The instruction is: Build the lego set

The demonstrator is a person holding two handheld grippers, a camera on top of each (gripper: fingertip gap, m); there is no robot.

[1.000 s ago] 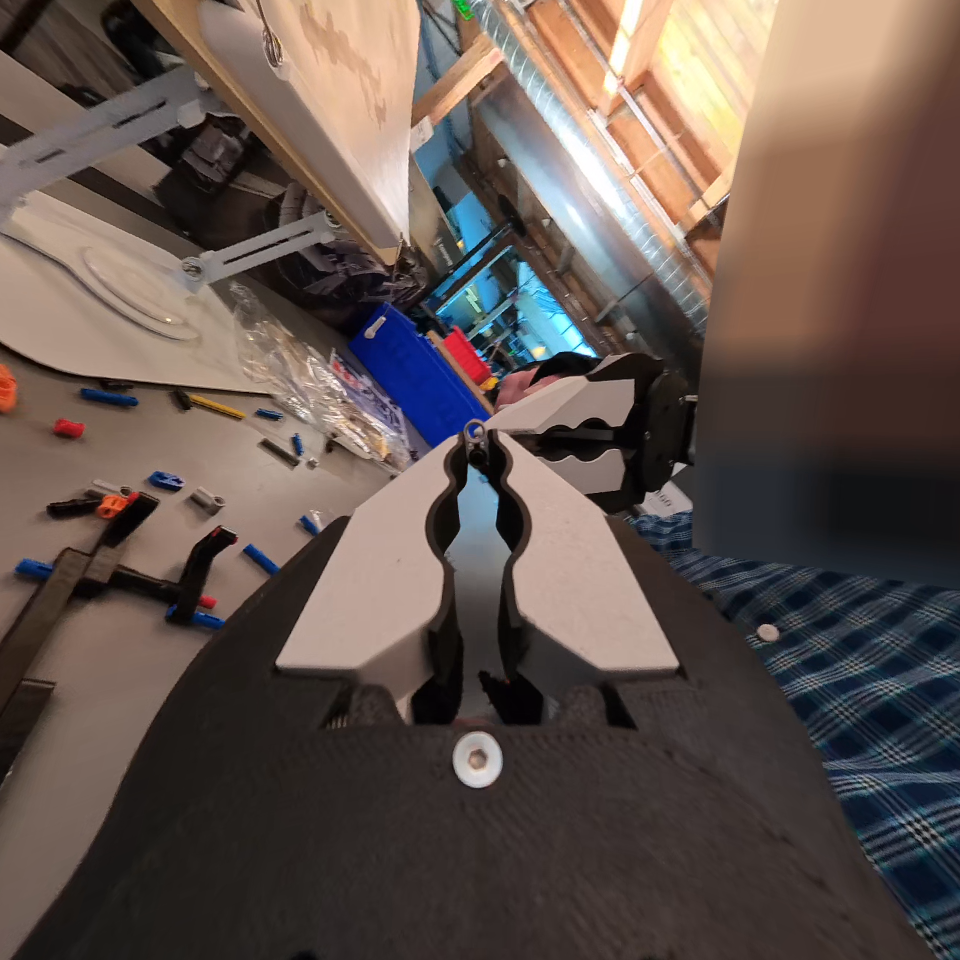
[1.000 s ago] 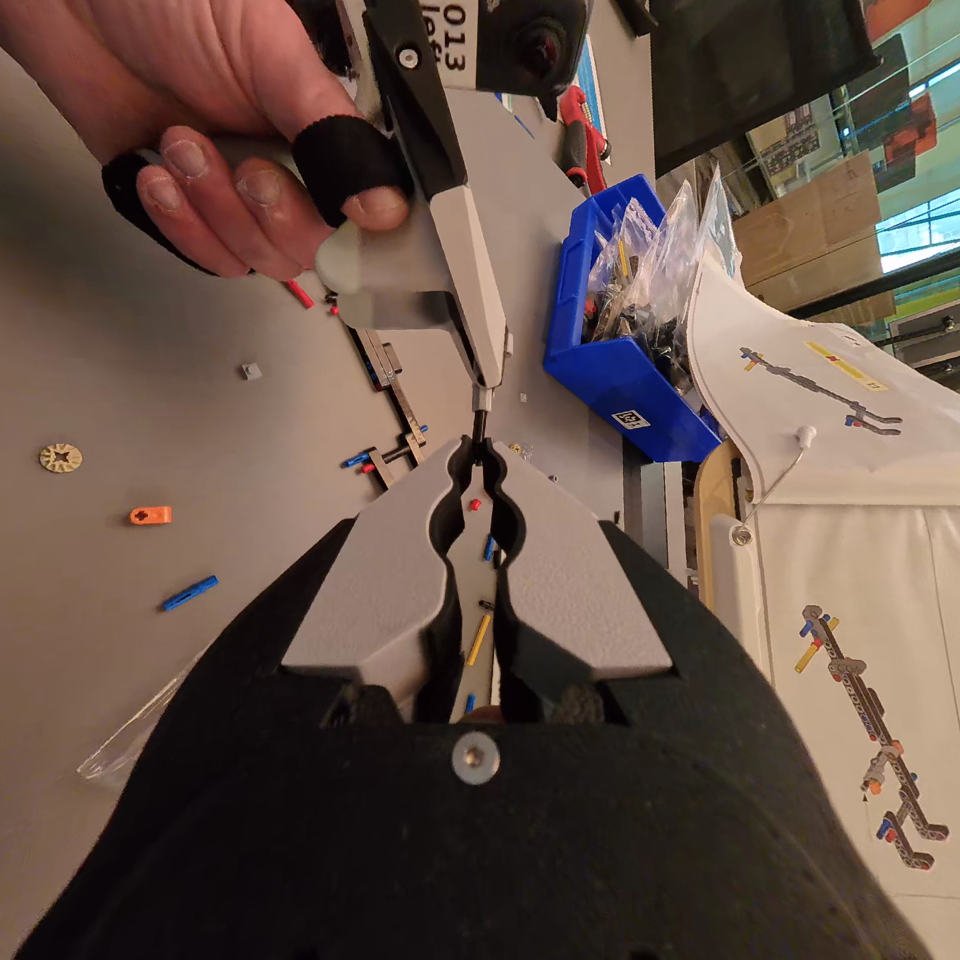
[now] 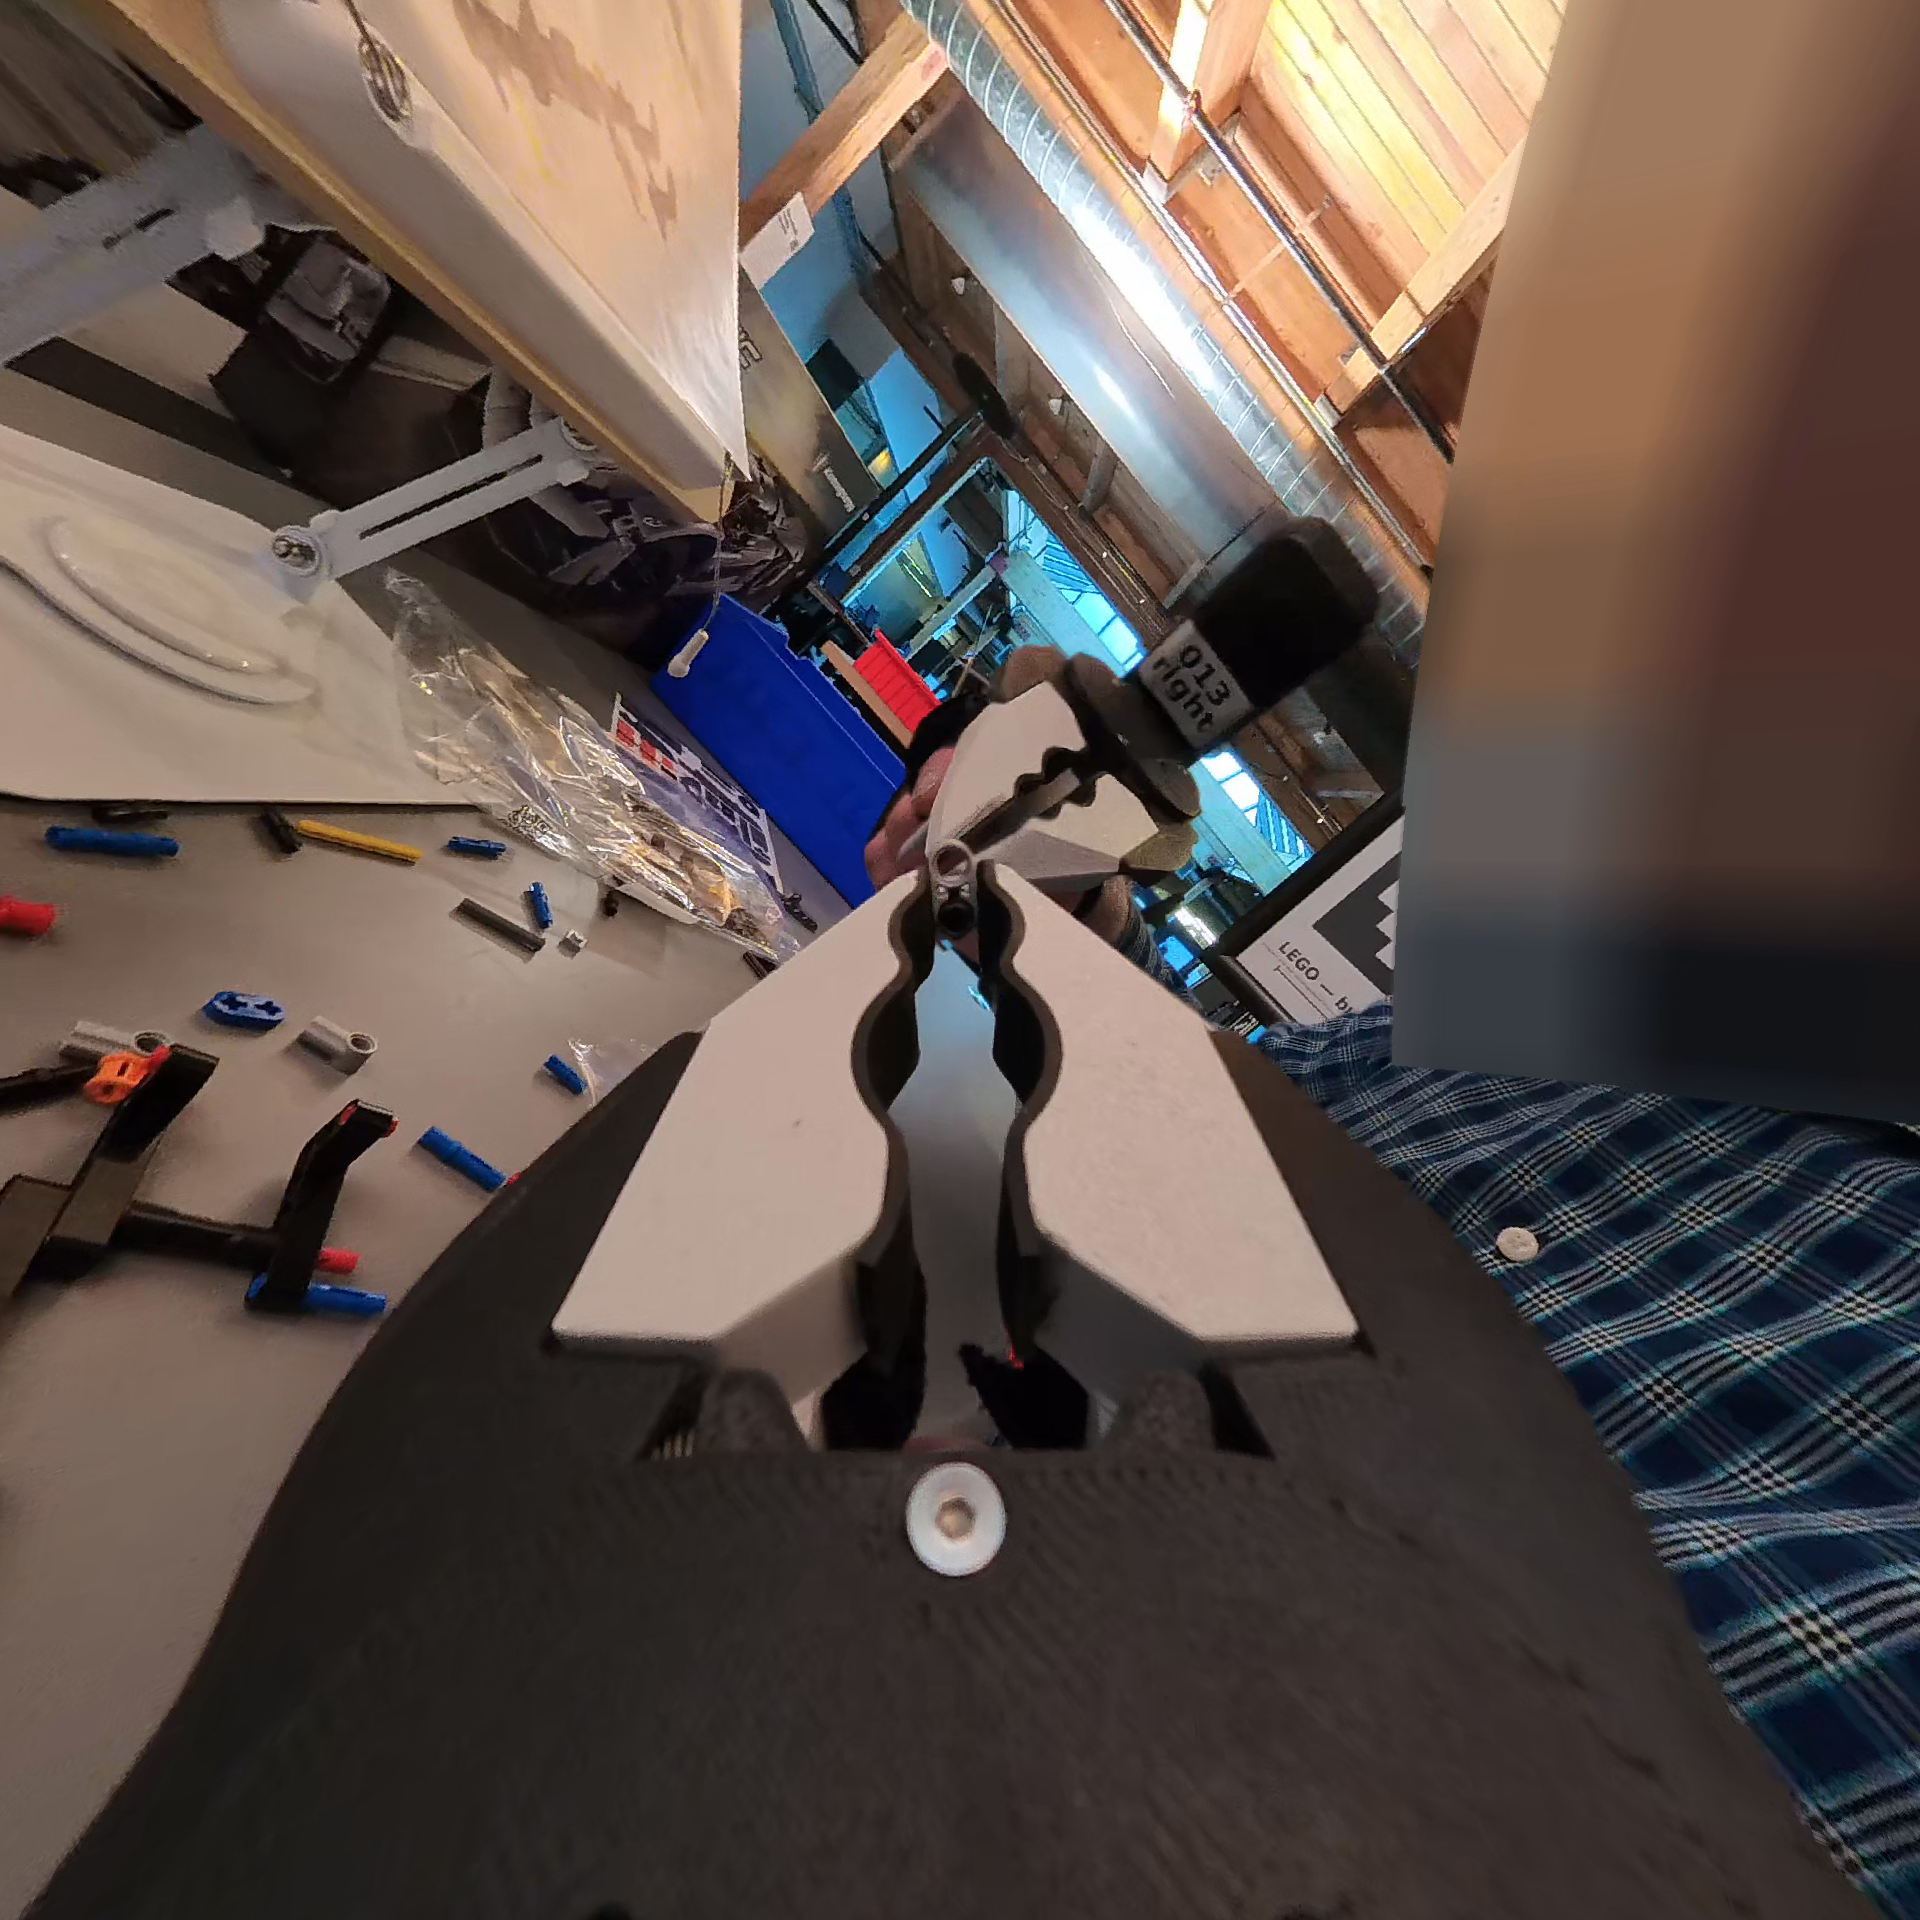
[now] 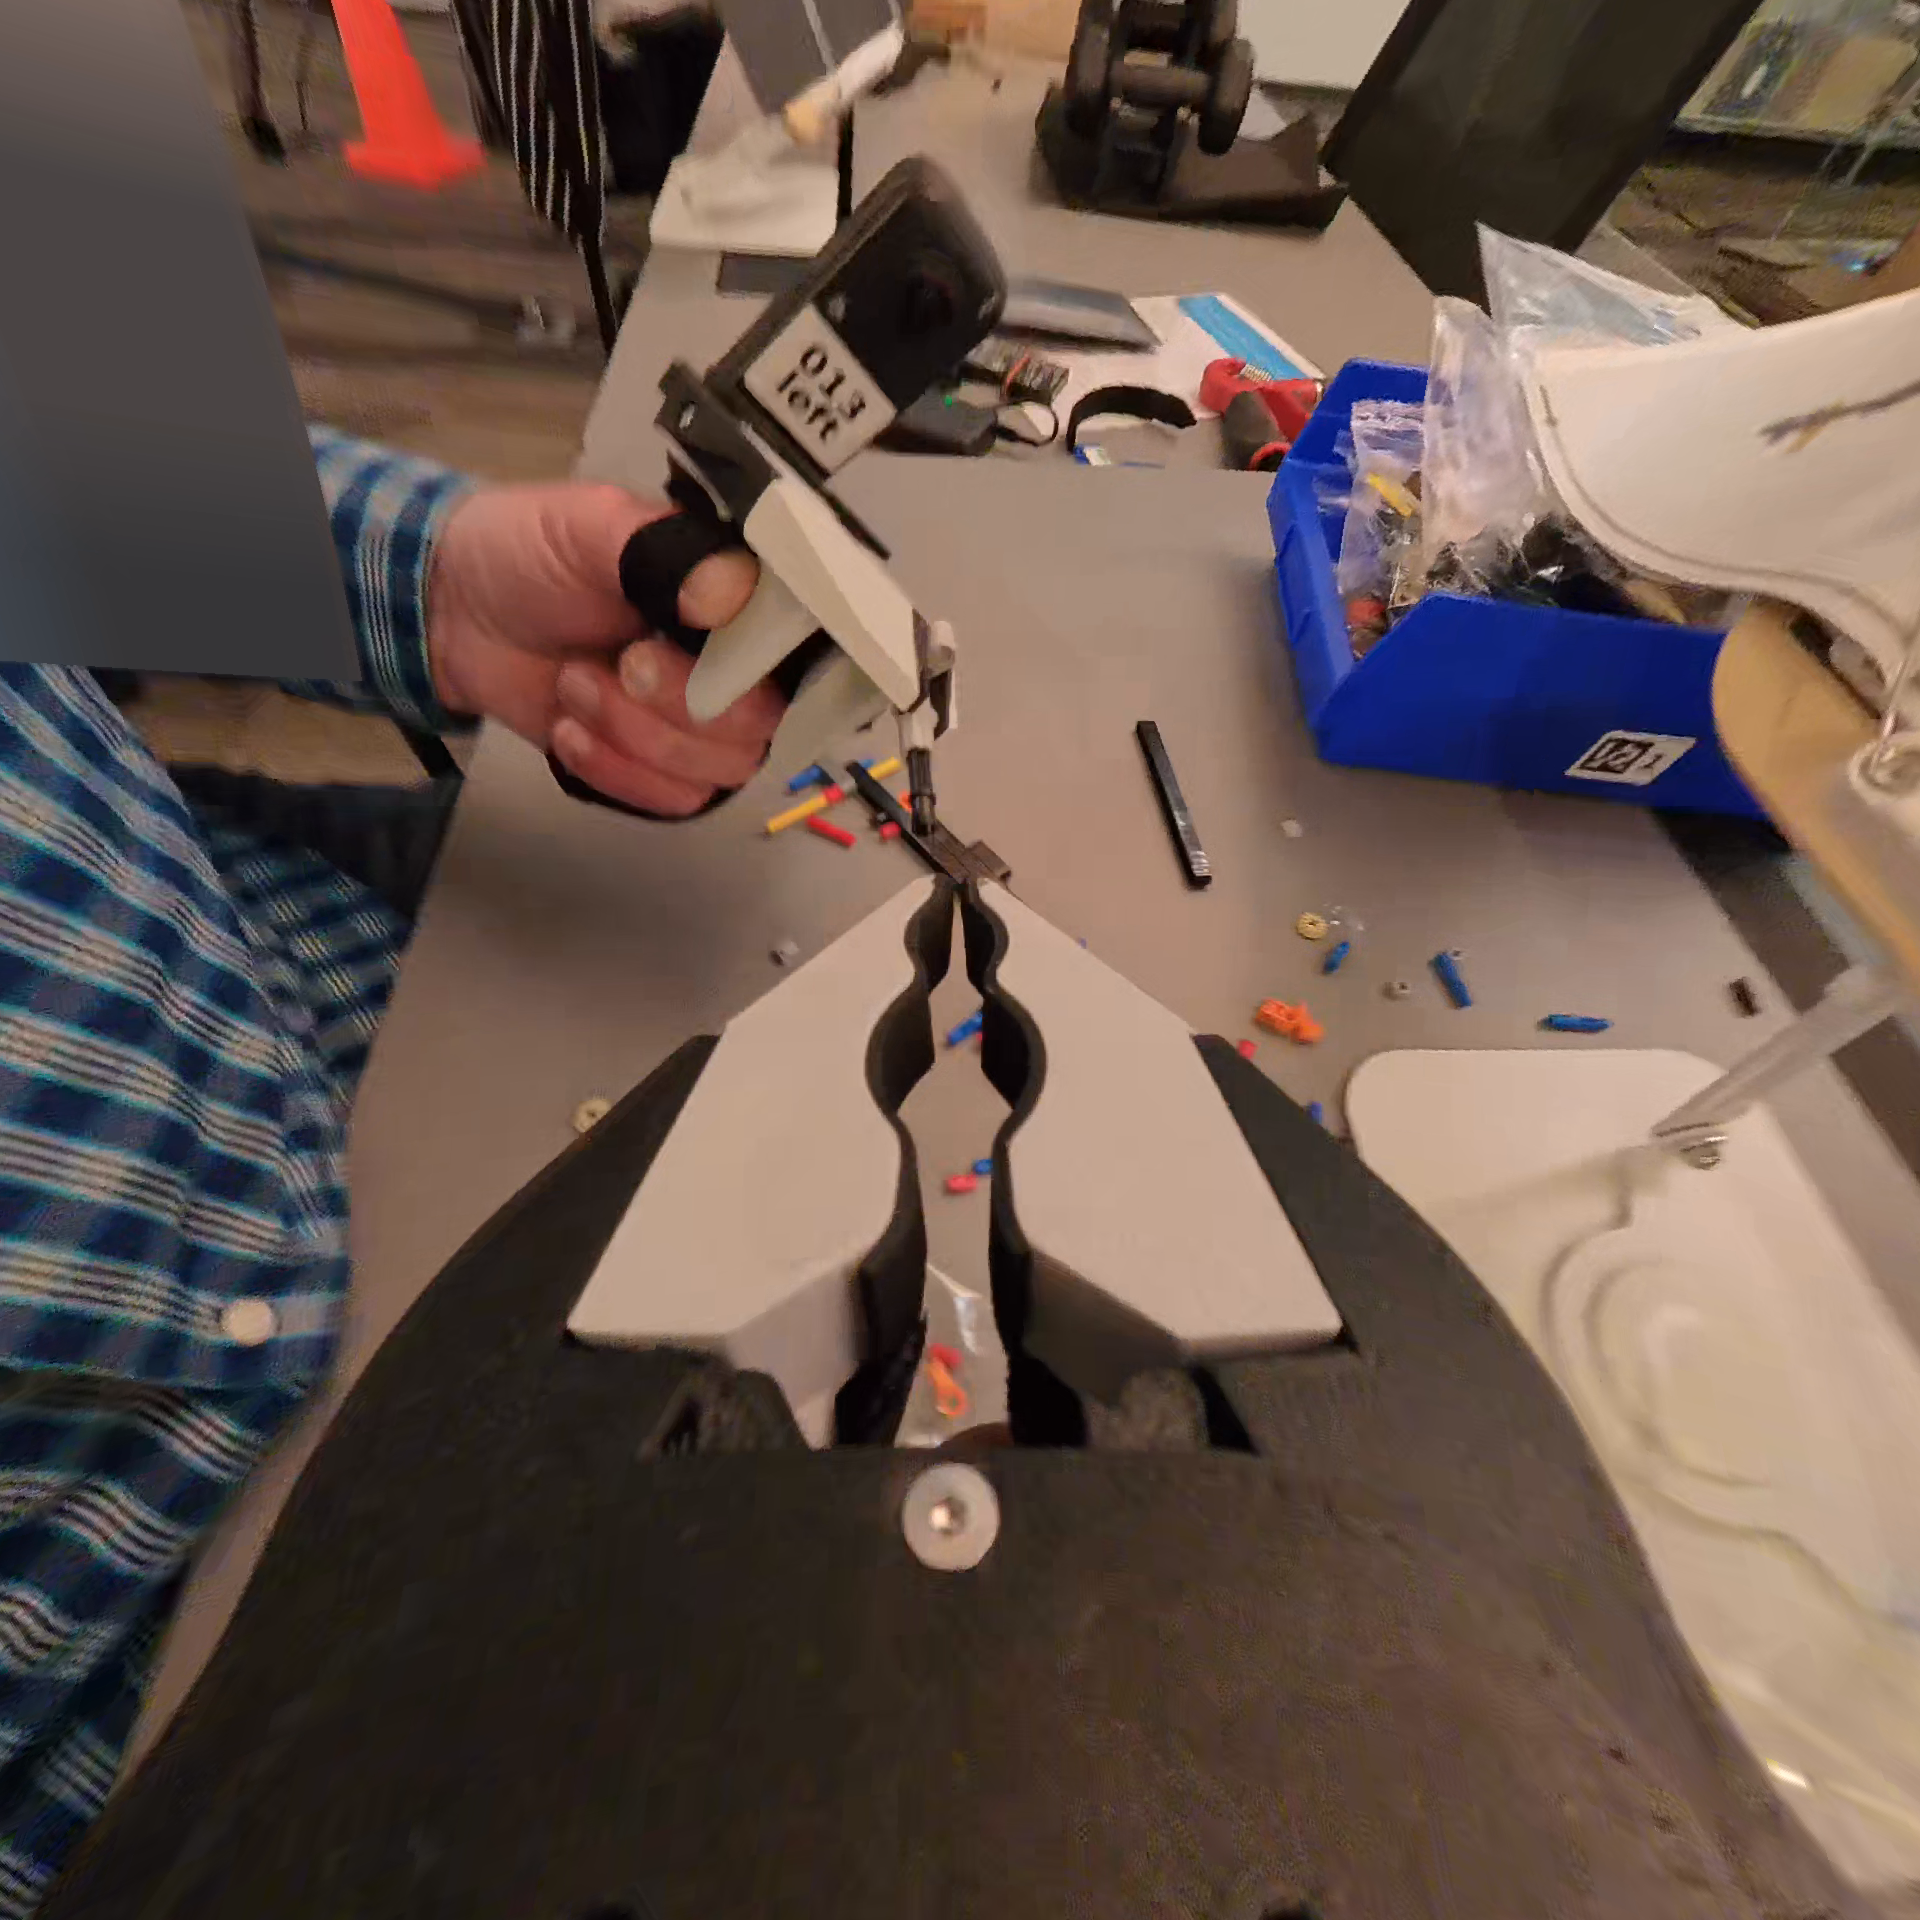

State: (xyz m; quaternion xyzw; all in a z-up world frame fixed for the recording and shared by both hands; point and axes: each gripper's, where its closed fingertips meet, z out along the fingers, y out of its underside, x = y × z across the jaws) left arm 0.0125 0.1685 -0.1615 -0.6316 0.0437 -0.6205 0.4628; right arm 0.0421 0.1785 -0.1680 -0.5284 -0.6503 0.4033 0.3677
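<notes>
Right wrist view, frame centre: right gripper [image 4: 954,891] is pinched on a black beam [image 4: 971,858], while left gripper [image 4: 928,717], also closed, clamps a grey connector [image 3: 953,864] with its black pin [image 4: 921,795]. Slight tilt could jam or drop that pin.

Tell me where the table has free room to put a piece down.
Bare grey table lies between the left gripper and the blue bin. Another free strip runs beside the checked sleeve. It is crowded near the white base plate, where small pins lie scattered.
</notes>
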